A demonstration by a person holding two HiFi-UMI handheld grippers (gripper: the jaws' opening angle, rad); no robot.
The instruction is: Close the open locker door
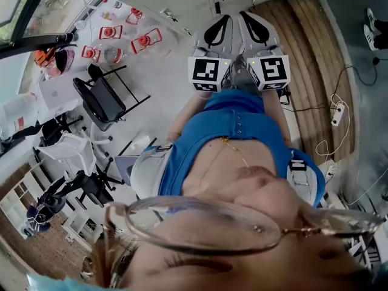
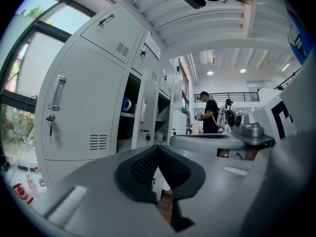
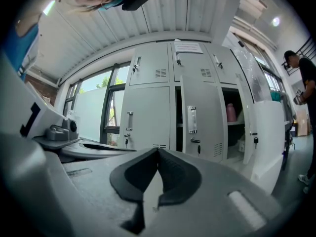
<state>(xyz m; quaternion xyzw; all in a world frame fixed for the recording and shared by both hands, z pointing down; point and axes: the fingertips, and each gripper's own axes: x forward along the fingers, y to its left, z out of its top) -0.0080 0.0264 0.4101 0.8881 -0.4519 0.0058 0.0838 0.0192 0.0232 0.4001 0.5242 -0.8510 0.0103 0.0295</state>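
A bank of grey lockers (image 3: 153,107) stands ahead in the right gripper view. One tall door (image 3: 269,137) at the right is swung wide open, and a pink bottle (image 3: 230,112) stands on the shelf behind it. Another door (image 3: 197,127) beside it stands slightly ajar. The left gripper view shows the lockers (image 2: 84,107) side-on, with open compartments and a blue cup (image 2: 127,104) inside one. My left gripper (image 2: 158,149) and right gripper (image 3: 158,152) are both shut and hold nothing. Both are held side by side at chest height, well short of the lockers, left gripper (image 1: 217,32) beside right gripper (image 1: 257,29).
A window (image 3: 96,112) lies left of the lockers. Two people (image 2: 210,115) stand farther down the room, and one person (image 3: 303,83) stands beyond the open door. Black chairs (image 1: 103,99) and cables (image 1: 336,111) are on the floor around me.
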